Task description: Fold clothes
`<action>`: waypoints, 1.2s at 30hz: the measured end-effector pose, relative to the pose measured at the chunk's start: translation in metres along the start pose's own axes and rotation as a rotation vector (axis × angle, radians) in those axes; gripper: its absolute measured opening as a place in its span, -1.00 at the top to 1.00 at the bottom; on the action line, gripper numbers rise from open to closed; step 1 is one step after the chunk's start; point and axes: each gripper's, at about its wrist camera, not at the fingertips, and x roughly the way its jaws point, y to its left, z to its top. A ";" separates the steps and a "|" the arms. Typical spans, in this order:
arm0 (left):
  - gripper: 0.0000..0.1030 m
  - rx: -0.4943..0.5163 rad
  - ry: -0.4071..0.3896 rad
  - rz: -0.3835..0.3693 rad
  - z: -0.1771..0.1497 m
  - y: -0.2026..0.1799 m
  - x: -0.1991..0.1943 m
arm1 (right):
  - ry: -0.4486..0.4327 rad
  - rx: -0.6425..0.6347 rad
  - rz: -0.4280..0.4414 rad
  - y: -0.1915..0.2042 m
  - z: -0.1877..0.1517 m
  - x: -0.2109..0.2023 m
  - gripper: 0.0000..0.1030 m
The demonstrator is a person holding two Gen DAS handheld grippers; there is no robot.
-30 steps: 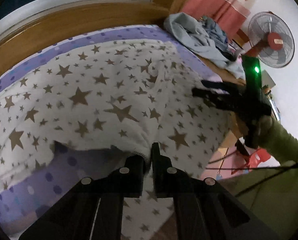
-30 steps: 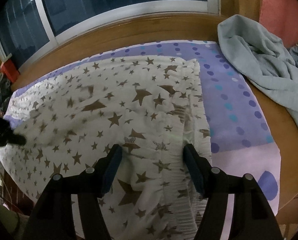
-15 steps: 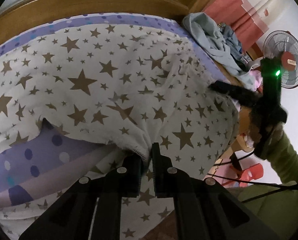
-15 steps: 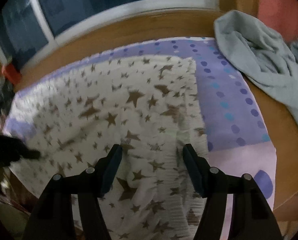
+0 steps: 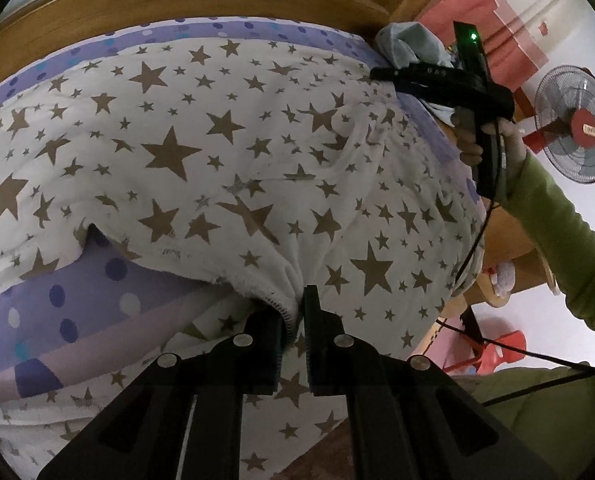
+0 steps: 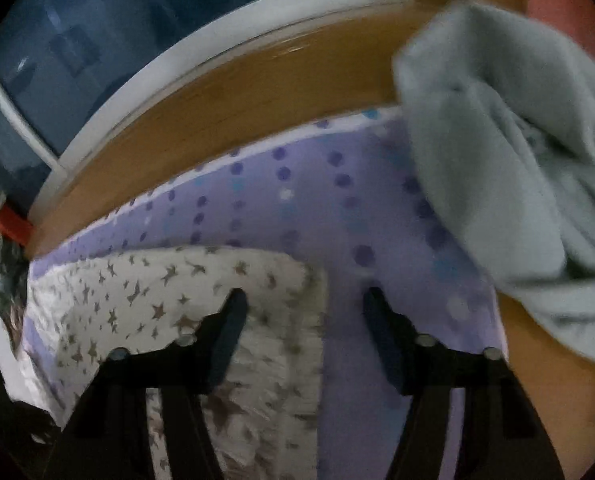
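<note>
left gripper [image 5: 293, 320] is clamping its fingers on the near hem of the star-print garment [image 5: 225, 168] lying across the bed [image 5: 109, 292]. right gripper [image 6: 303, 320] is closing, nothing pinched, the garment's far corner lying just left of its fingers.

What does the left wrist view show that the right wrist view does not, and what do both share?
Only the left wrist view: the fan, a green sleeve, and the left gripper shut on the hem. Only the right wrist view: the window; the right gripper with closing jaws, nothing gripped. Both: the star-print garment, purple dotted sheet, grey-blue clothing.
</note>
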 end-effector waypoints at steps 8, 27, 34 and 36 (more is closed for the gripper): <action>0.86 -0.024 -0.013 0.003 0.004 -0.008 -0.002 | -0.150 -0.172 -0.239 0.025 0.027 -0.023 0.90; 0.40 -0.160 -0.135 0.217 -0.029 0.031 -0.073 | -0.200 -0.246 -0.370 0.069 0.002 -0.046 0.43; 0.40 -0.081 -0.129 0.348 -0.036 0.115 -0.102 | -0.172 -0.494 -0.057 0.218 -0.071 -0.072 0.22; 0.40 0.020 -0.100 0.365 -0.035 0.138 -0.105 | -0.126 -0.575 0.003 0.267 -0.098 -0.053 0.22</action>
